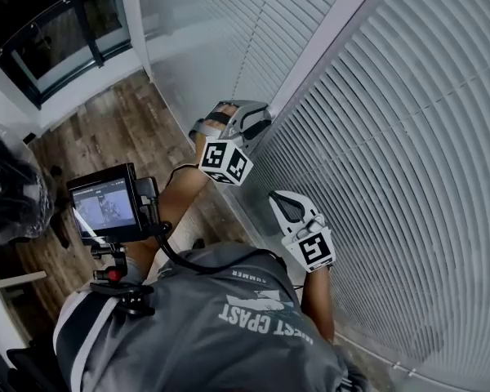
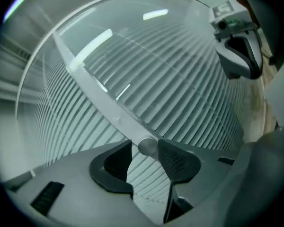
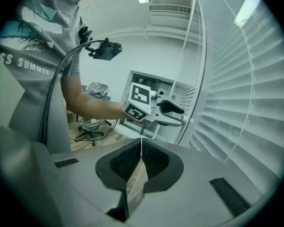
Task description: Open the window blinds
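Btw L gripper (image 2: 144, 150) jaws: wand (image 2: 97, 91)

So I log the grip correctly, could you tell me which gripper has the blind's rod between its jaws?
The left gripper: its jaws stand apart with the rod between them, whereas the right gripper has its jaws closed together.
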A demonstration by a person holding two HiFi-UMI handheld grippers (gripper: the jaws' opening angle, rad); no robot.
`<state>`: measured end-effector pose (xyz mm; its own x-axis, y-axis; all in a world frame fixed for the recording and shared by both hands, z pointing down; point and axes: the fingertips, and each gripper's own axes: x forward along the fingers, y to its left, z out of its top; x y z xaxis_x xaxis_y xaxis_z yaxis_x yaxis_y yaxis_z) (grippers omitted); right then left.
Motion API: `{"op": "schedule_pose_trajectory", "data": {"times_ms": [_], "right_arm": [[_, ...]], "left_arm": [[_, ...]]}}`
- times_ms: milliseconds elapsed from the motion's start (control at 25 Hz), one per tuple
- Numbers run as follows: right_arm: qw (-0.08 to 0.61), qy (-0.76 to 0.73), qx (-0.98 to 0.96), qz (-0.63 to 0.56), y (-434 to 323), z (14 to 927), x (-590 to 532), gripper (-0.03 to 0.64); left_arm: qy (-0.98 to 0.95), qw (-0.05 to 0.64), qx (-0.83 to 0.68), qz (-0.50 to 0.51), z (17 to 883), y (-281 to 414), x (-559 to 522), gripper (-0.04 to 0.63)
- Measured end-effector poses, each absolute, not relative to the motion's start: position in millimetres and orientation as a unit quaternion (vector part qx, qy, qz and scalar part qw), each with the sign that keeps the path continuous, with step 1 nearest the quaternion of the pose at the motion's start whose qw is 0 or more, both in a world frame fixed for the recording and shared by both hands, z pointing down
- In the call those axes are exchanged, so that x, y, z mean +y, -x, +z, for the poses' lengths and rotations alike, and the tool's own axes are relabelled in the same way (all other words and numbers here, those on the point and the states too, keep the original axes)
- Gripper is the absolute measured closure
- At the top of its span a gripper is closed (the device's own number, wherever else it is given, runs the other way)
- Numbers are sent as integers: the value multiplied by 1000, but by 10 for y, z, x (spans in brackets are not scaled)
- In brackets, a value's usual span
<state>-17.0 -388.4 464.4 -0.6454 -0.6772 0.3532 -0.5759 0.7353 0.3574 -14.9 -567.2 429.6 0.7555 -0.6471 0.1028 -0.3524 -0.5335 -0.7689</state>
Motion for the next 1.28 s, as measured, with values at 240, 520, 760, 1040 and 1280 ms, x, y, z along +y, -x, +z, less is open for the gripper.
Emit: {"op": "schedule_pose_trajectory", "data": {"times_ms": [240,520,760,1040,1280], "right_arm": [[239,-349,-900,-104,225,4708,-3837,611],[234,-348,-902,-100,185,4676,-3903,612],[232,-338,-907,-96,245,4712,-3920,612],[234,-347,-904,-89,149,4743,-3887,612],[235,-345,-904,-87,210,4770,-3861,612]], "left_arm": [[856,380,289,-198,4391,146,-5633,469],[963,-140,211,88,4315,202,-5794,471],[869,-405,134,249,4346,211,-5871,468],[890,307,301,-155,4314,248,-5772,377],[810,465,262,-240,4421,98,-5730,465]]}}
